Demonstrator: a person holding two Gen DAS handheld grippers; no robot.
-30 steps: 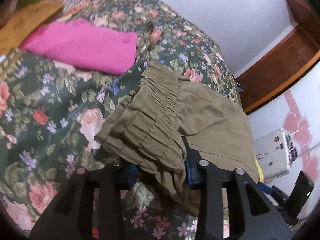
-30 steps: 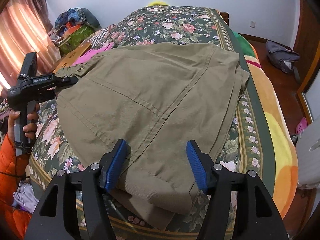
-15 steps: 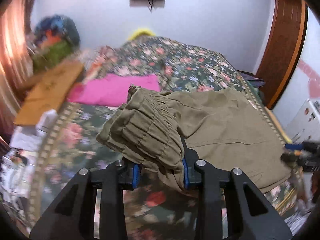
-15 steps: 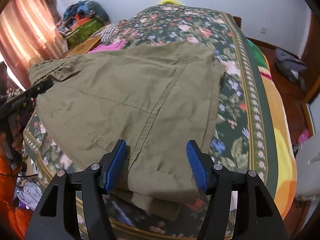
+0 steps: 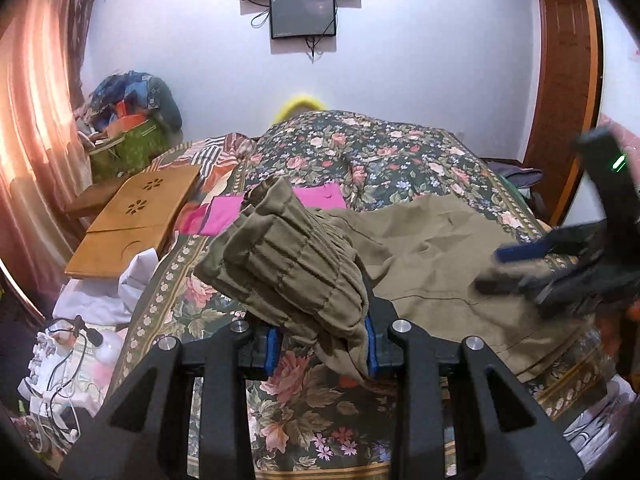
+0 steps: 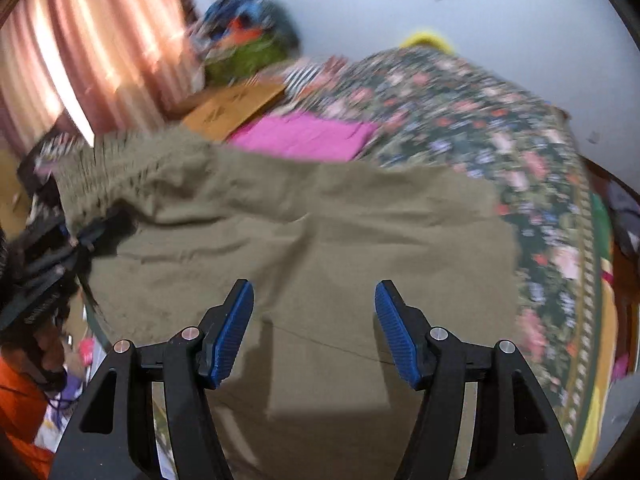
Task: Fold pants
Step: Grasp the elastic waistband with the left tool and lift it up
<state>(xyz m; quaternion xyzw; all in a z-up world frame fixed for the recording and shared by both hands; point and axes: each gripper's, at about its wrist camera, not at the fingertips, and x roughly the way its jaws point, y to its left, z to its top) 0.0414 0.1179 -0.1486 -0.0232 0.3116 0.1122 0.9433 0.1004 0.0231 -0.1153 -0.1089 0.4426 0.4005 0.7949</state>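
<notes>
The olive pants [image 5: 448, 256] are spread over the near part of the floral bed [image 5: 380, 152]. Their elastic waistband [image 5: 288, 264] is bunched and lifted off the bed, and my left gripper [image 5: 322, 344] is shut on it. The right wrist view is blurred. There my right gripper [image 6: 314, 332] is open above the flat pant cloth [image 6: 320, 240], its blue pads wide apart and touching nothing. In the left wrist view the right gripper [image 5: 520, 268] shows as a blur over the right side of the pants. The left gripper [image 6: 76, 240] holds the waistband [image 6: 120, 156] at the far left.
A folded pink garment [image 5: 320, 196] lies on the bed behind the pants. A wooden lap tray [image 5: 136, 220] and a pile of bags [image 5: 132, 120] stand on the left by the curtain. Cables and white clutter [image 5: 60, 360] lie at lower left. An orange sleeve [image 6: 20, 400] shows.
My left gripper has risen and turned with the waistband, now facing the far wall. The right gripper has moved from the hem to over the middle of the pants, and its view has blurred.
</notes>
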